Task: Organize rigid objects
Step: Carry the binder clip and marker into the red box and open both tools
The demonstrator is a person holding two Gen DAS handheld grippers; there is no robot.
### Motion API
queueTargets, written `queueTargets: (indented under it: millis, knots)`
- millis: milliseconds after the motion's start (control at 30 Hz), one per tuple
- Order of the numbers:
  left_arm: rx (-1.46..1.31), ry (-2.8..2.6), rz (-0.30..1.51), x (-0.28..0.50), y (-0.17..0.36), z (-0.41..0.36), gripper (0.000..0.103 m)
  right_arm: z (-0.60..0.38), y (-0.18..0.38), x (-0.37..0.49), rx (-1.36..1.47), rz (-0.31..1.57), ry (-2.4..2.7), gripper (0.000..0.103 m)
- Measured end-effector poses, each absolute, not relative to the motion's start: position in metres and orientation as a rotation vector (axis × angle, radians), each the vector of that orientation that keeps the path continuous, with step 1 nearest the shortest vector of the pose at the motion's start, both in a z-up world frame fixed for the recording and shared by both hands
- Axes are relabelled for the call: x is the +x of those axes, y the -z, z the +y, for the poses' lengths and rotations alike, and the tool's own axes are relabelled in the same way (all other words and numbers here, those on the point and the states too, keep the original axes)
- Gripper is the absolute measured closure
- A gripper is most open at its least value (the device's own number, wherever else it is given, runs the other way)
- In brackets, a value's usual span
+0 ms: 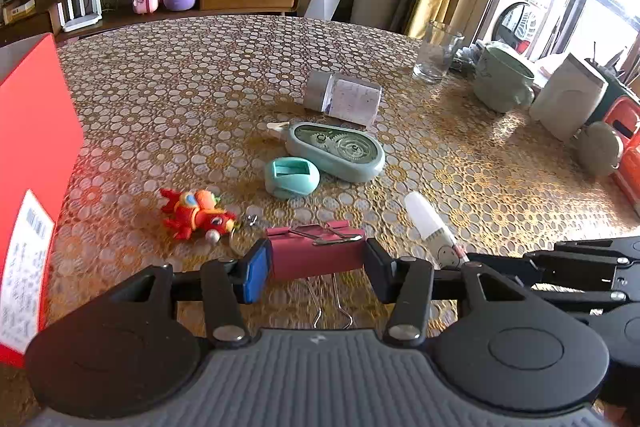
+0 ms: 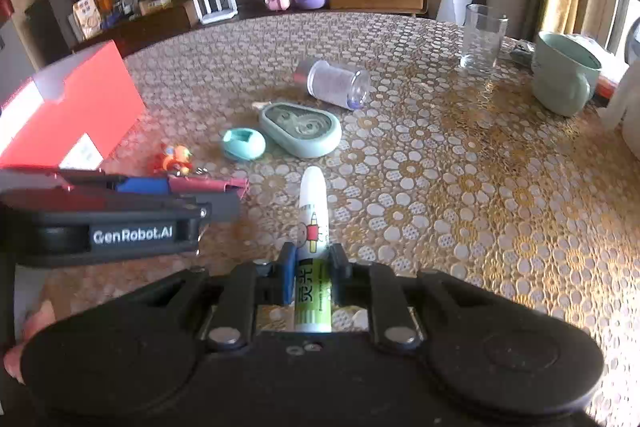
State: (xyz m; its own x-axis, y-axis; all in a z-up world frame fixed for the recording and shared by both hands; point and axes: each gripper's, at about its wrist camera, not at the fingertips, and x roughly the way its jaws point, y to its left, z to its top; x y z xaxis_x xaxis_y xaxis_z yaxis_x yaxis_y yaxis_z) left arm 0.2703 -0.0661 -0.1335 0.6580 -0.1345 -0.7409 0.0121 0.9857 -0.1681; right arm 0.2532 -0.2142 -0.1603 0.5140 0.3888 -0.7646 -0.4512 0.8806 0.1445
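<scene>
My left gripper (image 1: pixel 316 259) is shut on a pink binder clip (image 1: pixel 316 251) and holds it just above the table; the clip also shows in the right wrist view (image 2: pixel 208 183). My right gripper (image 2: pixel 313 269) is shut on a white and green glue stick (image 2: pixel 314 227), cap pointing forward; the glue stick also shows in the left wrist view (image 1: pixel 428 223). On the table ahead lie a red toy keychain (image 1: pixel 196 213), a teal correction tape dispenser (image 1: pixel 336 151), a small teal cap-like piece (image 1: pixel 292 177) and a clear jar on its side (image 1: pixel 344 97).
An open red box (image 1: pixel 32 171) stands at the left edge; it shows in the right wrist view too (image 2: pixel 76 115). A glass (image 2: pixel 482 37), a green mug (image 2: pixel 564 79) and white containers (image 1: pixel 568 99) stand at the right. The patterned tablecloth (image 2: pixel 460 187) covers the table.
</scene>
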Motion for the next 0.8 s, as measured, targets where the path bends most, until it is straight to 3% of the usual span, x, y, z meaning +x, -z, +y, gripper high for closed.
queueTargets:
  millis: [800]
  knots:
    - [-0.156,0.122,0.742,0.176,0.031,-0.002,0.053,-0.168,0.057,0.172,-0.002,0.811,-0.549,0.087]
